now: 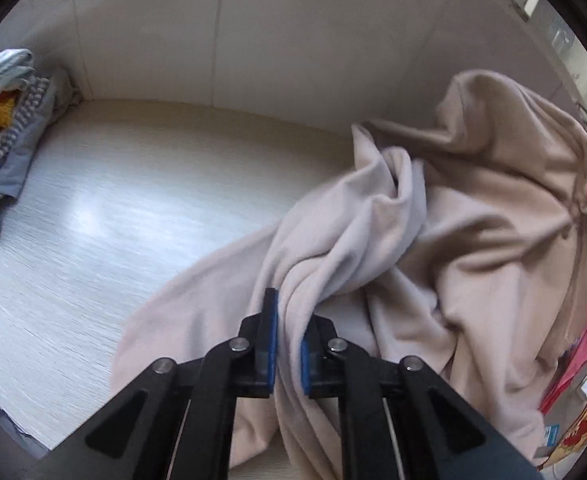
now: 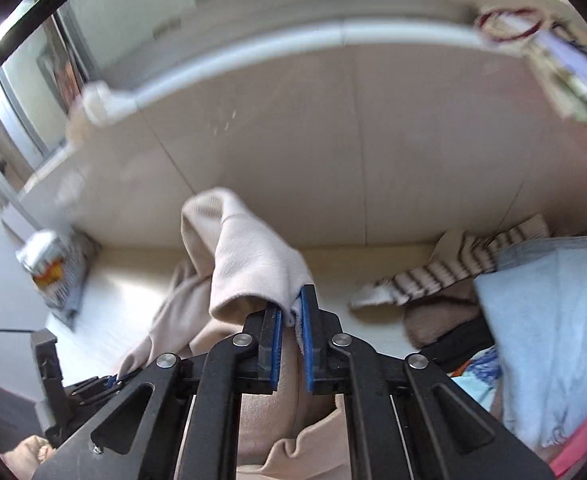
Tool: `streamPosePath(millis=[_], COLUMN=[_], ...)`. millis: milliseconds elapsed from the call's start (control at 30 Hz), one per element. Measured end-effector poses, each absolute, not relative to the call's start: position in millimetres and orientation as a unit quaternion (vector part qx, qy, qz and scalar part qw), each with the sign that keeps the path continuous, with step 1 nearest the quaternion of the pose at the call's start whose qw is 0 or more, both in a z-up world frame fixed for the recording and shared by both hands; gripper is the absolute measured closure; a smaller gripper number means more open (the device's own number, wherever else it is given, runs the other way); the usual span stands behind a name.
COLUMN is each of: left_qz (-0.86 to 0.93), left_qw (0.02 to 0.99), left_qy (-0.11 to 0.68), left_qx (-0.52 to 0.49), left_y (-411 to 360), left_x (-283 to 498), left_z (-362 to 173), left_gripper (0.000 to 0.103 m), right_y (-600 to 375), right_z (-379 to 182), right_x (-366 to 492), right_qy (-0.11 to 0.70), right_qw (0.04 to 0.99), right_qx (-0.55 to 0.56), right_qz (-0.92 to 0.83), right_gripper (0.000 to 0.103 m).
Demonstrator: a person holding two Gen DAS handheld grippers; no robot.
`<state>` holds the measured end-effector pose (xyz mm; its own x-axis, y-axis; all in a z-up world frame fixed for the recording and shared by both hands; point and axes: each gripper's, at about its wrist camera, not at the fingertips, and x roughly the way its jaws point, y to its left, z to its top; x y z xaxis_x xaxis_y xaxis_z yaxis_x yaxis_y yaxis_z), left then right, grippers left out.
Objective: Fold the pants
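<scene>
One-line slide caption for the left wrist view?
Left gripper shut on bunched beige pants over pale table.

- The pants (image 1: 433, 208) lie bunched on the table (image 1: 133, 220), filling the left wrist view from 1 o'clock round to 6 o'clock.
- A pile of clothes (image 1: 9, 120) sits at 9 o'clock against the back wall (image 1: 253, 32), well apart from the pants.
- In the right wrist view, a striped garment (image 2: 445, 268) lies at 3 o'clock, behind a folded towel (image 2: 553, 320).
- The left gripper (image 2: 109, 380) sits at 8 o'clock, touching the pants.
</scene>
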<state>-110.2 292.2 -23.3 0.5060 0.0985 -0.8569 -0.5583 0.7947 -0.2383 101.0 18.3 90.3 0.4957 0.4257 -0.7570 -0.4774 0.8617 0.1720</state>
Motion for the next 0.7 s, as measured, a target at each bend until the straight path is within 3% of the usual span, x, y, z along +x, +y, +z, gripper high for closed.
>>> streamPosePath(millis=[300,433,533,600,667,700], left_qz=[0.282,0.279,0.229,0.187,0.175,0.174], left_qw=[0.880,0.896,0.900,0.891,0.883,0.882], left_qy=[0.341,0.324,0.347,0.386,0.408,0.412], left_qx=[-0.173,-0.123,-0.128,-0.147,-0.151,-0.150], left_y=[347,359,359,359,363,362], left_x=[-106,-66,-37,-20,-19,-22], left_z=[92,118,108,88,69,64], left_gripper=[0.095,0.095,0.092,0.071,0.058,0.057], right_y=[-10,-21,-27,-35,-45,-50], right_z=[162,152,128,104,78,68], right_x=[79,85,94,106,118,121], right_qy=[0.378,0.391,0.409,0.427,0.451,0.457], right_qw=[0.880,0.884,0.889,0.889,0.883,0.882], right_qx=[0.061,0.072,0.055,0.045,0.047,0.047], right_qz=[0.283,0.246,0.198,0.160,0.123,0.108], right_gripper=[0.094,0.094,0.093,0.092,0.090,0.090])
